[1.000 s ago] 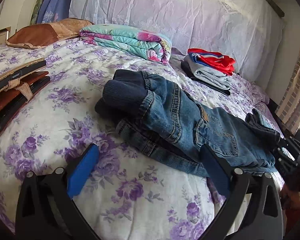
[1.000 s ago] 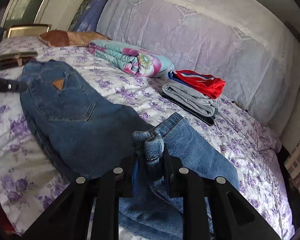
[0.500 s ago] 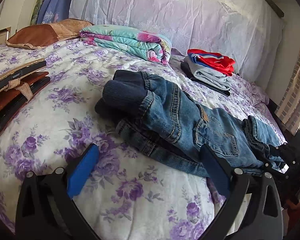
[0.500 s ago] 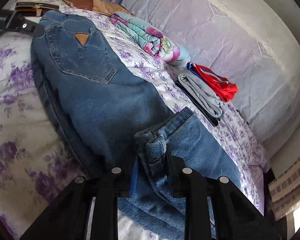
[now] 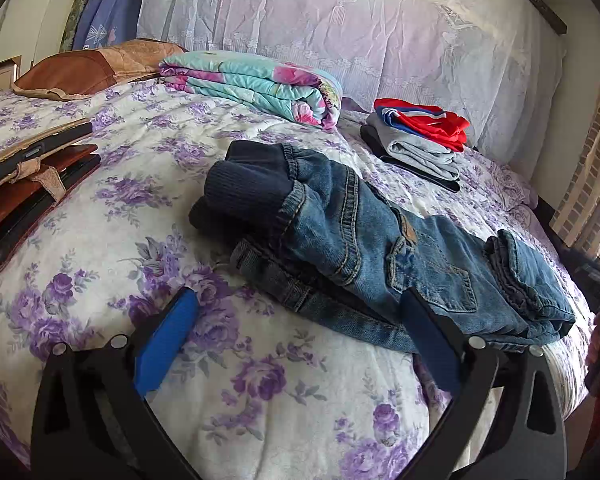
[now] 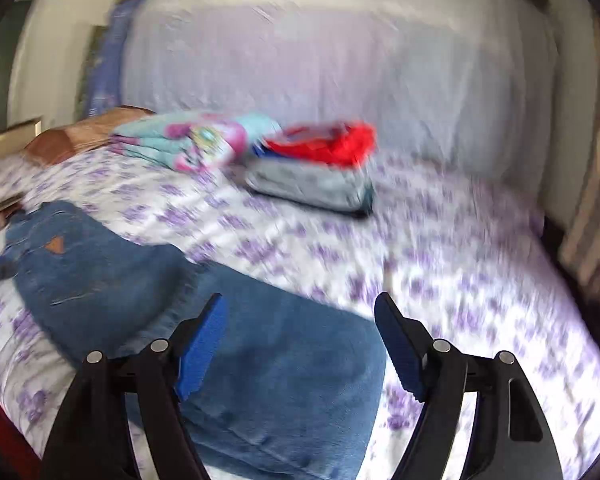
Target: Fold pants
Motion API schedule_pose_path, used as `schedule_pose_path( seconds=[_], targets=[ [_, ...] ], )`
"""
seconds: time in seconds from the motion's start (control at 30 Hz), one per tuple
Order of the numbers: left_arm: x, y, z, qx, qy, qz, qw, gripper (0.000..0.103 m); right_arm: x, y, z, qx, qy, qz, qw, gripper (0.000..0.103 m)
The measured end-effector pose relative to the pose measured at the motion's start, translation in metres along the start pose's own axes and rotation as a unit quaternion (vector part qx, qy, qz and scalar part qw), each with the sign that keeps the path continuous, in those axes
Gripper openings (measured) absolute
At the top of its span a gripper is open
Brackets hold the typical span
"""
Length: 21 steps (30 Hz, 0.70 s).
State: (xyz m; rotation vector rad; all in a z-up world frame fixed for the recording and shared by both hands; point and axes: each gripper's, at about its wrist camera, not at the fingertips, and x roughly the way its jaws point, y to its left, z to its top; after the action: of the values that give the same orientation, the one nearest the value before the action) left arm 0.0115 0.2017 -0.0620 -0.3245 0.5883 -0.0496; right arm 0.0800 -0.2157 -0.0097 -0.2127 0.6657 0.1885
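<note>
- Left wrist view: jeans (image 5: 380, 248) lie across the middle of the bed (image 5: 100, 240), waistband with dark ribbed band toward the headboard side, leg cuffs doubled back onto the seat at the right end. One fold made, by the look of it; bundle lumpy, not squared.
- Left gripper (image 5: 300, 332) hovers low over the quilt just beside the near edge of the denim, jaws spread wide, nothing between them. Right pad overlaps the lower hem in the picture; contact cannot be confirmed.
- Risk, as a judgement: the folded-over cuffs sit loose on a soft, puffy quilt and could slide or spring back open, since nothing pins them. A grab at the thick waistband may catch only the top layer and drag the stack askew.
- Surroundings: tablets in cases (image 5: 24, 184) stacked at left, rolled floral blanket (image 5: 256, 88) and folded clothes pile (image 5: 420, 140) near the lace-covered headboard (image 5: 340, 20). A hand shows at the far right edge, mostly cut off.
- Right wrist view: heavily blurred. Right gripper (image 6: 300, 344) has just been opening and stands apart, holding nothing; denim (image 6: 260, 360) lies beneath the left finger, bare floral sheet under the right.
- Same risk here: the released end has no weight on it.
</note>
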Motion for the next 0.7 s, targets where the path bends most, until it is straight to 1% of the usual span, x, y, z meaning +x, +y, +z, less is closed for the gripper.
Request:
schedule_pose_path(
  seconds=[0.03, 0.07, 0.1, 0.2, 0.27, 0.33, 0.37, 0.4, 0.47, 0.5, 0.53, 0.57, 0.63, 0.67, 0.7],
  targets=[
    [0.0, 0.0, 0.0, 0.0, 0.0, 0.0, 1.0, 0.098, 0.019, 0.005, -0.014, -0.007, 0.038, 0.01, 0.999, 0.079],
    [0.0, 0.0, 0.0, 0.0, 0.0, 0.0, 1.0, 0.098, 0.028, 0.009, -0.025, -0.017, 0.045, 0.001, 0.999, 0.08],
    [0.0, 0.0, 0.0, 0.001, 0.0, 0.0, 1.0, 0.098, 0.024, 0.007, -0.023, -0.013, 0.042, 0.004, 0.999, 0.08],
    [0.0, 0.0, 0.0, 0.0, 0.0, 0.002, 1.0, 0.098, 0.009, 0.001, -0.016, 0.008, 0.026, 0.046, 0.999, 0.08],
    [-0.001, 0.0, 0.0, 0.0, 0.0, 0.002, 1.0, 0.098, -0.002, 0.004, -0.007, 0.006, -0.009, 0.034, 0.999, 0.081],
    [0.0, 0.0, 0.0, 0.0, 0.0, 0.003, 1.0, 0.098, -0.006, 0.013, 0.012, -0.001, -0.034, 0.042, 0.999, 0.086],
    [0.0, 0.001, 0.0, 0.0, 0.0, 0.003, 1.0, 0.098, -0.003, 0.019, 0.019, -0.002, -0.038, 0.047, 0.998, 0.091],
    [0.0, 0.001, 0.001, 0.0, 0.0, 0.004, 1.0, 0.098, 0.002, 0.027, 0.027, -0.008, -0.038, 0.05, 0.998, 0.093],
    [0.001, 0.001, 0.001, 0.0, 0.0, 0.004, 1.0, 0.098, 0.024, 0.04, 0.038, -0.022, -0.01, 0.049, 0.998, 0.093],
    [0.001, 0.002, 0.001, 0.001, 0.0, 0.005, 1.0, 0.098, 0.05, 0.051, 0.037, -0.033, 0.037, 0.049, 0.998, 0.095],
    [0.001, 0.002, 0.001, 0.001, 0.0, 0.005, 1.0, 0.098, 0.069, 0.059, 0.032, -0.043, 0.073, 0.046, 0.995, 0.099],
    [0.001, 0.002, 0.001, 0.001, 0.0, 0.005, 1.0, 0.098, 0.08, 0.065, 0.027, -0.053, 0.081, 0.042, 0.994, 0.1],
    [0.001, 0.002, 0.001, 0.001, 0.0, 0.005, 1.0, 0.098, 0.067, 0.066, 0.028, -0.057, 0.057, 0.037, 0.996, 0.1],
    [0.001, 0.002, 0.0, 0.001, 0.0, 0.006, 1.0, 0.098, 0.056, 0.064, 0.029, -0.053, 0.039, 0.048, 0.997, 0.099],
    [0.001, 0.002, 0.001, 0.001, 0.0, 0.006, 1.0, 0.098, 0.039, 0.058, 0.028, -0.041, 0.01, 0.058, 0.997, 0.099]
  ],
)
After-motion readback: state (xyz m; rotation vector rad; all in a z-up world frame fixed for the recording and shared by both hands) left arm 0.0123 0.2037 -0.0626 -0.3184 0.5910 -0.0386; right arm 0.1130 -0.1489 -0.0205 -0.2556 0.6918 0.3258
